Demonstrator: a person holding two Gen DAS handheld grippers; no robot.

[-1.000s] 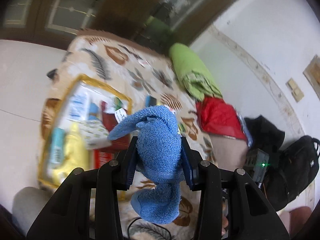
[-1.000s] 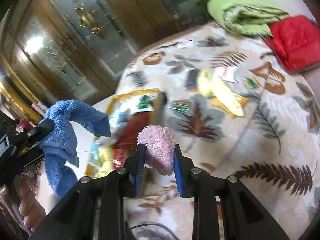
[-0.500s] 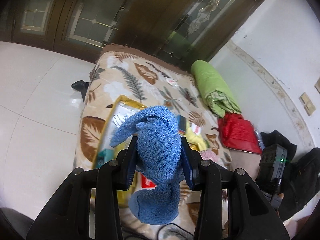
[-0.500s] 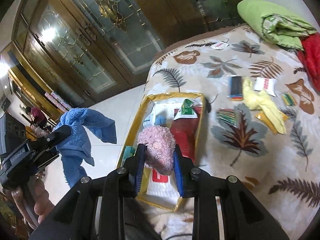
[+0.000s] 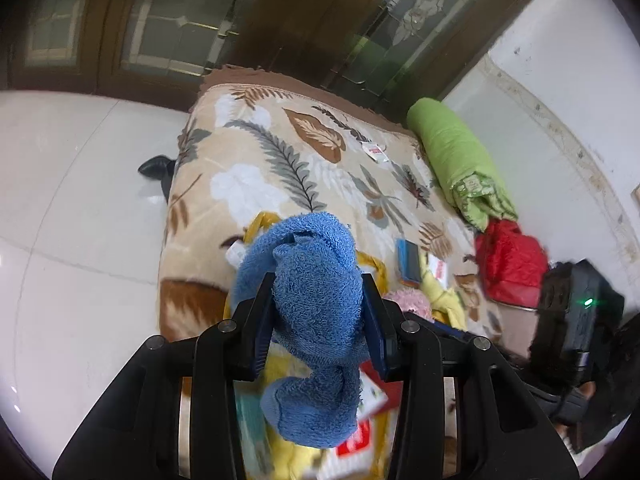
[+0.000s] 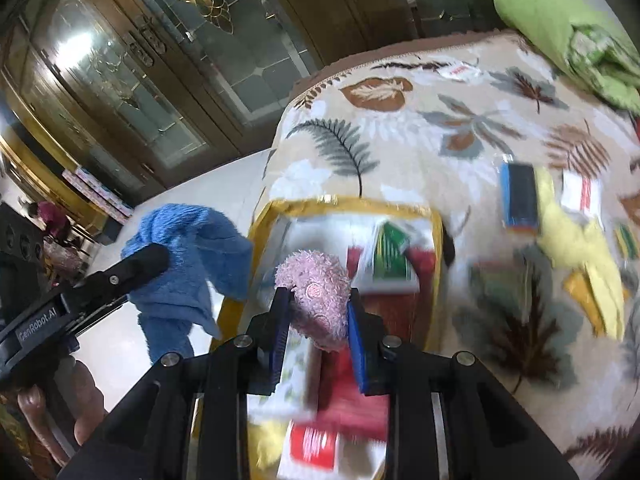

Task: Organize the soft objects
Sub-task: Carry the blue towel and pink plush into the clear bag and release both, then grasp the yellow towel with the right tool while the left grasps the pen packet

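Blue towel [image 5: 316,300] bunched up, pinched between the pads of the left gripper [image 5: 318,316] — jaws about half-way apart, clamped on the cloth, loose end drooping below the fingers. It hangs over the near-left edge of the yellow-rimmed bag [image 6: 344,202], which lies on the leaf-print blanket [image 6: 460,128]. Right wrist view shows the same towel [image 6: 188,256] left of the bag, over the white floor [image 5: 80,200].

Pink fluffy toy [image 6: 316,292] squeezed in the right gripper [image 6: 318,320], jaws narrow, gripping it tight, up above the bag's middle. Bag's full: red packets, white packs, green-and-white carton, blurry.

Right of the bag, on the blanket: blue-black block [image 6: 520,198], yellow cloth [image 6: 576,240], small packets. Further right & back, green rolled bedding [image 5: 460,160] w/ red bundle [image 5: 512,264] beside it by the wall. Behind the bag, dark wood-and-glass doors [image 6: 168,60]. Black shoe [image 5: 154,166] on the floor, left of the blanket.
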